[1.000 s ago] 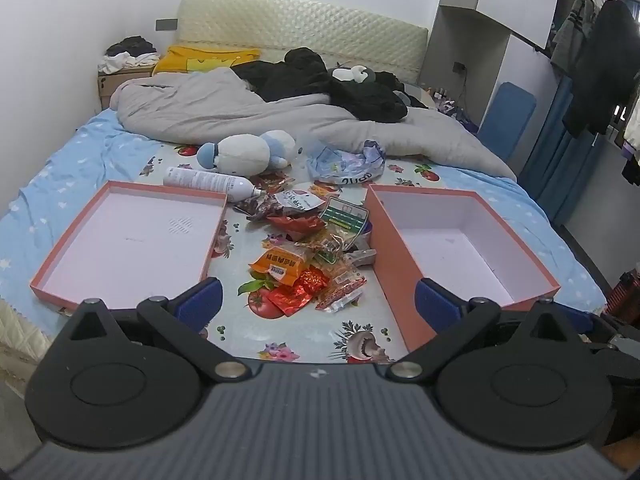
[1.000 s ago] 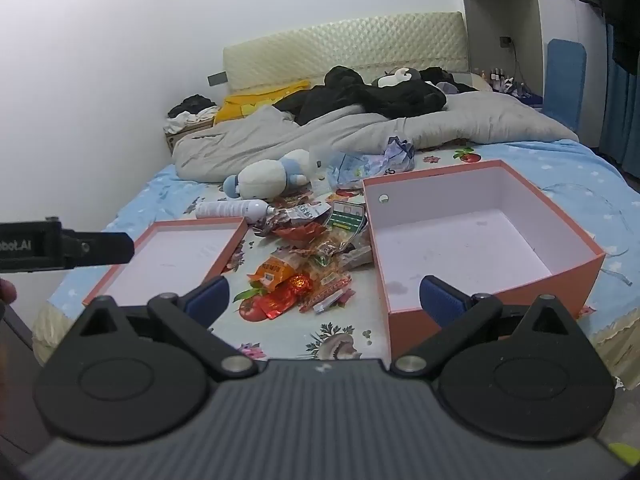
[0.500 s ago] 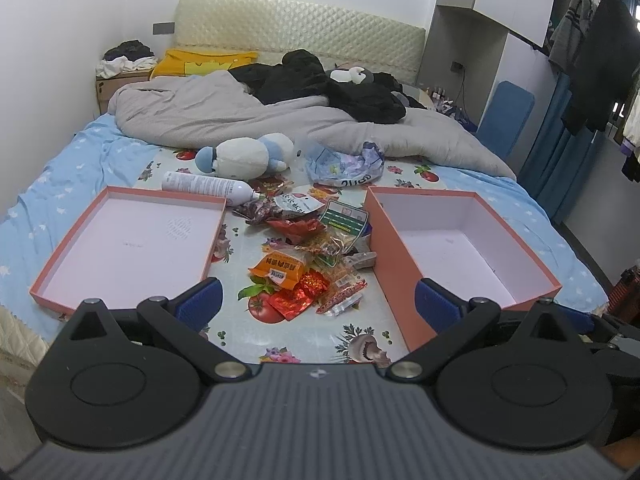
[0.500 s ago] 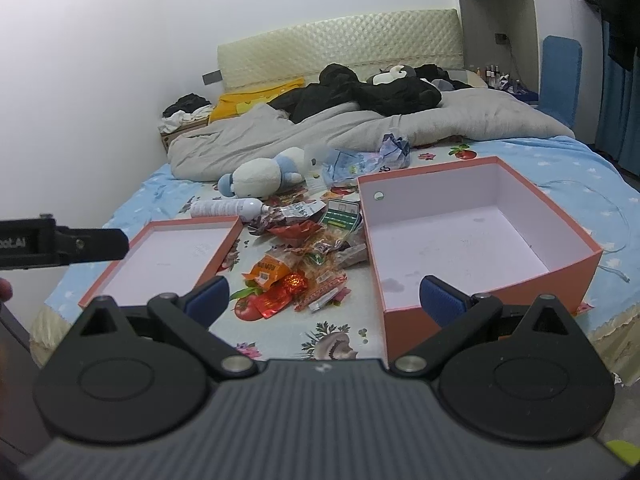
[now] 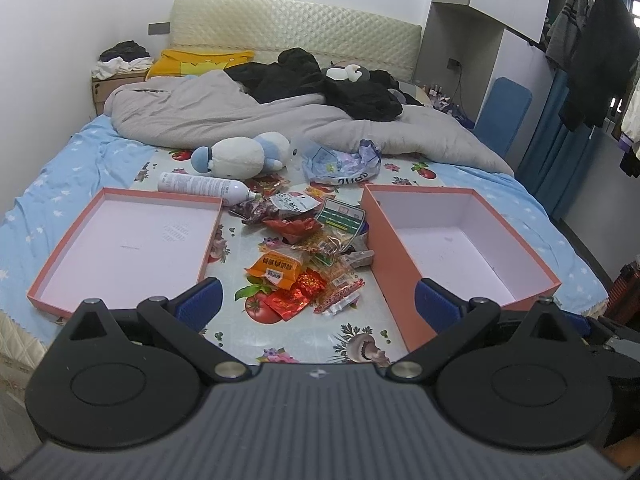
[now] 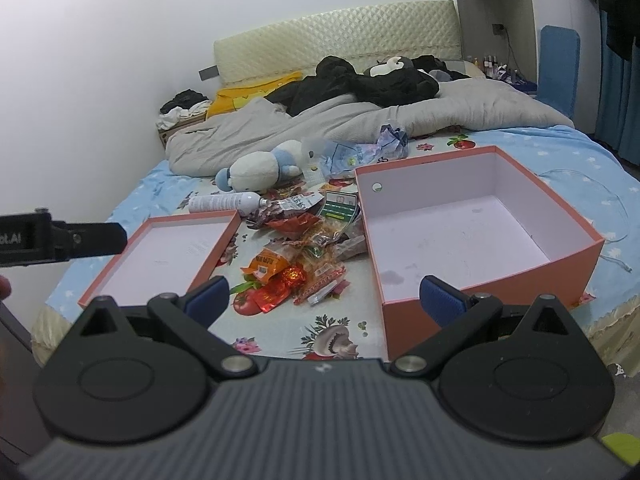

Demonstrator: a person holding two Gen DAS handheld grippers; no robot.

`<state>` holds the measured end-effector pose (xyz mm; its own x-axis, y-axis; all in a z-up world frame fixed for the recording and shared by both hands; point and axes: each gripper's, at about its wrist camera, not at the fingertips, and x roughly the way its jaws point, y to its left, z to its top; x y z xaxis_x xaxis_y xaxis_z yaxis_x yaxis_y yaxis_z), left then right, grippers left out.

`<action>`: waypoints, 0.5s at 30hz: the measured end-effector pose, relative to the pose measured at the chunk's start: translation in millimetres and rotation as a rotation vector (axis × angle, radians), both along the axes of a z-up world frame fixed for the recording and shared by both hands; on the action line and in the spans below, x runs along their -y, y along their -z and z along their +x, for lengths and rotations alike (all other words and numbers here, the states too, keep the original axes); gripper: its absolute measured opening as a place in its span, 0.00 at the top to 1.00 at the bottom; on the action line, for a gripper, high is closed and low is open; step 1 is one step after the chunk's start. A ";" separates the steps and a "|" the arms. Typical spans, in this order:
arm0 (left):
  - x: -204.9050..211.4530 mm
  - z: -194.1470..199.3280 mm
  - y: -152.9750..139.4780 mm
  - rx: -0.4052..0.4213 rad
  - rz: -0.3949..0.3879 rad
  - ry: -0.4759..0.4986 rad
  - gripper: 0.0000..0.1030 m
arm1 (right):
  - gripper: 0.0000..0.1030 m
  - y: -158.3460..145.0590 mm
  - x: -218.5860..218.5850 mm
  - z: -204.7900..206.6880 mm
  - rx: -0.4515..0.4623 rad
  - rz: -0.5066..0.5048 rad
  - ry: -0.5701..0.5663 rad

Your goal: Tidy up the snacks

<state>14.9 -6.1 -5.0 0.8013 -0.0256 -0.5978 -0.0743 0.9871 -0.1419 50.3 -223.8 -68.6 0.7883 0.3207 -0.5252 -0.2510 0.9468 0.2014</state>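
A pile of snack packets (image 5: pixel 304 256) lies on the bed's printed cloth, between a shallow pink box lid (image 5: pixel 128 240) on the left and a deep pink box (image 5: pixel 460 252) on the right; both are empty. The pile includes an orange packet (image 5: pixel 276 266), red wrappers (image 5: pixel 294 294) and a green-and-white packet (image 5: pixel 340 216). My left gripper (image 5: pixel 316 304) is open and empty, held back above the bed's near edge. My right gripper (image 6: pixel 324 300) is open and empty too, in front of the pile (image 6: pixel 304 256) and box (image 6: pixel 472 232).
A white spray bottle (image 5: pixel 200 188), a blue-and-white plush toy (image 5: pixel 244 156) and a crumpled plastic bag (image 5: pixel 340 164) lie behind the pile. A grey quilt (image 5: pixel 248 120) and black clothes cover the far half. The left gripper's body (image 6: pixel 60 236) shows at the right view's left edge.
Both grippers have pulled back and risen slightly, so the bed appears a little lower and farther. Both stay open and empty. Nothing on the bed has moved.
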 end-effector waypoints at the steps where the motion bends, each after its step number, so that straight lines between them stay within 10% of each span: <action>1: 0.1 0.0 0.1 0.000 0.000 0.000 0.00 | 0.00 -0.1 -0.1 0.0 0.001 0.000 -0.001; 15: 0.7 4.7 11.4 0.009 0.009 0.029 0.00 | 0.00 8.1 2.5 0.4 -0.028 0.002 0.002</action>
<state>19.6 -6.8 -16.4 0.8055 -0.0436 -0.5910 -0.0444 0.9900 -0.1336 50.7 -226.2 -76.7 0.7740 0.3204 -0.5460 -0.2436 0.9468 0.2103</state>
